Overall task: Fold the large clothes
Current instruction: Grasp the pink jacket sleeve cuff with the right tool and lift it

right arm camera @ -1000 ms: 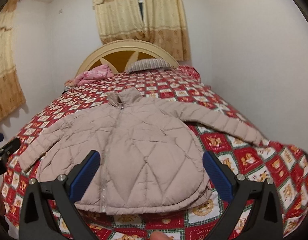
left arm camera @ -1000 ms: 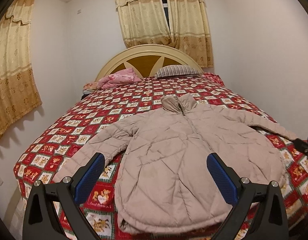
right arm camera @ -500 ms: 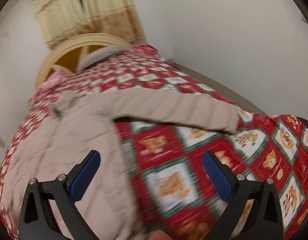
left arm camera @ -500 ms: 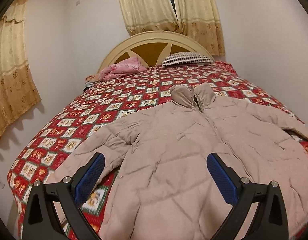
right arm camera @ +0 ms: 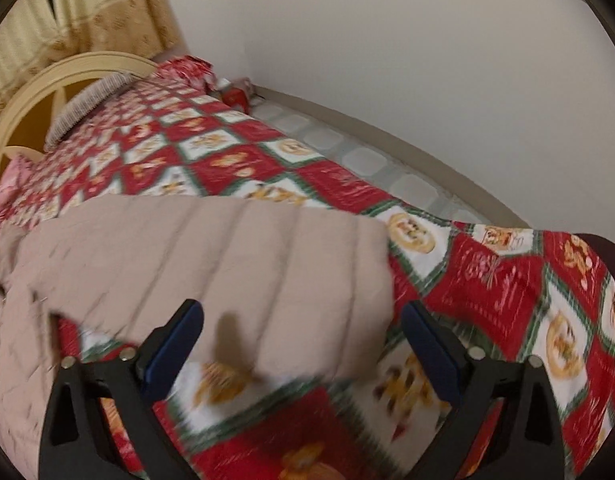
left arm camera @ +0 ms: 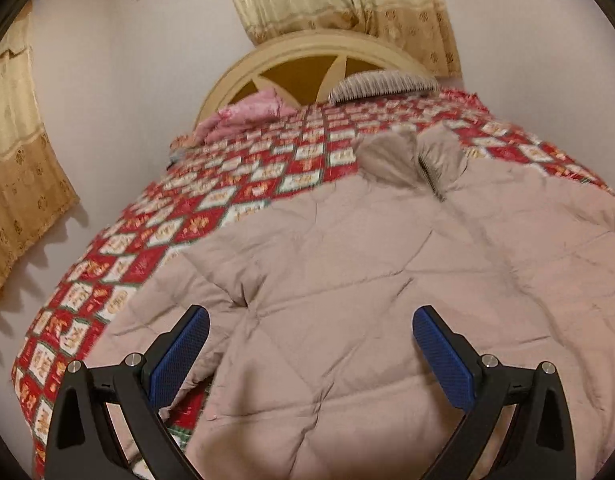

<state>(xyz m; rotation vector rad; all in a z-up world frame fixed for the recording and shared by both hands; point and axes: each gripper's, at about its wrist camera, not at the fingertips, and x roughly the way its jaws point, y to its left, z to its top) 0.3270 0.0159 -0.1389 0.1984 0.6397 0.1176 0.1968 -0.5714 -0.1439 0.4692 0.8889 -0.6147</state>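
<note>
The left gripper (left arm camera: pixel 307 354) hangs jaws wide apart and empty over the beige quilted jacket (left arm camera: pixel 387 280), which lies spread on the red patchwork bedspread (left arm camera: pixel 155 240). The right gripper (right arm camera: pixel 303 350) is likewise agape, above the sleeve (right arm camera: pixel 235 264) whose cuff ends at 1 o'clock. Bare spread runs to 3 o'clock. Only the left view shows the collar (left arm camera: pixel 411 156); only the right shows the wall-side bed edge (right arm camera: pixel 367 160).

The jacket (left arm camera: pixel 387 300) runs off the right and bottom edges of the left wrist view, so its hem and right sleeve are cut off there. In the right wrist view motion blur smears the sleeve (right arm camera: pixel 227 272) and the bedspread (right arm camera: pixel 487 280); the sleeve's cuff edge and the printed figures cannot be made out.
</note>
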